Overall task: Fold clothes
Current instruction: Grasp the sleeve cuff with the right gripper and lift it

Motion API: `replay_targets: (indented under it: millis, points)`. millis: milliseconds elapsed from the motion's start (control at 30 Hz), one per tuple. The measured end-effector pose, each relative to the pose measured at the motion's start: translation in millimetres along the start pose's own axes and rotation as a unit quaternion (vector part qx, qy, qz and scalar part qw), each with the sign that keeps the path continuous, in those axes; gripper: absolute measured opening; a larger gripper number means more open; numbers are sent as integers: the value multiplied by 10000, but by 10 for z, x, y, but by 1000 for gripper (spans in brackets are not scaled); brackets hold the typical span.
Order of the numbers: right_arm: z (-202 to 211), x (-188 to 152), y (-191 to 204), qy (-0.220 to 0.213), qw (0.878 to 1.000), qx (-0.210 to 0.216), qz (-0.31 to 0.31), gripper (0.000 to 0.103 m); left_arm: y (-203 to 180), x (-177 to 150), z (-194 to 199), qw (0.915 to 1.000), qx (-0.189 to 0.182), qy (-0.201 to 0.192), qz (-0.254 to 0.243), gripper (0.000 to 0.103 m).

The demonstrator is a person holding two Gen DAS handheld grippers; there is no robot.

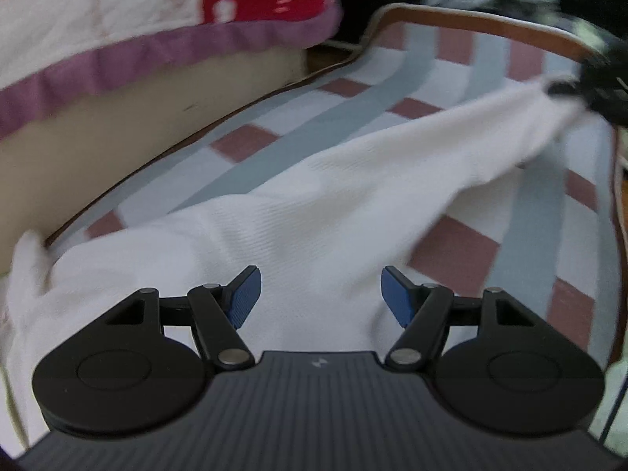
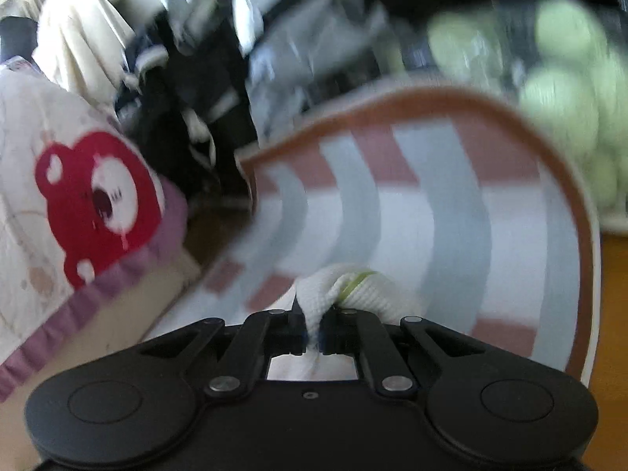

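The checked mat (image 1: pixel 463 247) carries the white garment (image 1: pixel 298 204), a soft, light knit. Your left gripper (image 1: pixel 320 294), jaws apart, hovers over its near end: grasp there. Far right, your right gripper (image 2: pixel 313 333) clamps its bunched end.

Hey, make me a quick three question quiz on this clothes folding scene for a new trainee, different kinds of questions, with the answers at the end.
1. True or false: the right hand-held gripper is shut on the white garment.
2. Multiple choice: the left hand-held gripper is A) clamped on the garment, B) open above the garment, C) gripping the pink-edged quilt.
3. Fill in: the garment lies on a checked ____ with a brown border.

Key
1. True; bunched white cloth sits pinched between its fingers.
2. B; its blue pads stand apart with cloth below them.
3. Mat.
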State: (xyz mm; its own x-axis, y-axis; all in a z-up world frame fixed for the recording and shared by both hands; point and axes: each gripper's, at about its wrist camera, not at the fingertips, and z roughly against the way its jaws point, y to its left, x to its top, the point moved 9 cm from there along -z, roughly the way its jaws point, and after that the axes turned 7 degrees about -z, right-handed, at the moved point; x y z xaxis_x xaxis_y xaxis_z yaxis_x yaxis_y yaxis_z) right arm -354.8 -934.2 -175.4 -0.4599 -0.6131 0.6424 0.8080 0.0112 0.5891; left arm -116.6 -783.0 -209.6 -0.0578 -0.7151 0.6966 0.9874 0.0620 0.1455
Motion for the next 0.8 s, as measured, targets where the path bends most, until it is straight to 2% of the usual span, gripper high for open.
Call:
replay_targets:
  millis: [67,167,233,300,333,367,400,500,633,700,800]
  points:
    - [56,118,69,-328,9993,89,127,8,-138,-9,-40,9994,-30,-106,-321,77]
    - [40,237,233,-500,9979,333,256,8,-287,-28,-185,9975,-15,-101,-703,77]
    - [157,346,351,-797,9938,669,385,8,-285,-16,-259,9981,-52,-134,-596,75]
    - [332,455,452,-1181,9868,959,548,8,-242,3,-316,9993,-180,-174,-281,56]
    - [396,485,495,-1345,9832,1069,617,8,-193,12,-340,9994,-318,-139,30,27]
    - [450,505,530,-1511,9794,1144,690,7,-142,16,-368,9982,-472,-61,355,7]
    - [474,516,553,-1636,9770,1111,793,7,-90,16,-385,9955,-637,-13,695,6]
    - [345,502,512,-1608,9790,670,1055,7,40,5,-372,9823,-1052,-10,1552,5]
    - [192,491,314,-1306,9856,65,1076,7,71,-55,-241,9576,-1766,-100,2275,5]
    - [161,500,229,-1176,9875,-160,1036,7,56,-182,-173,9499,-1919,60,2464,5]
    - [-21,406,38,-604,9854,-952,1273,7,5,-400,-103,9441,-1944,438,2625,9]
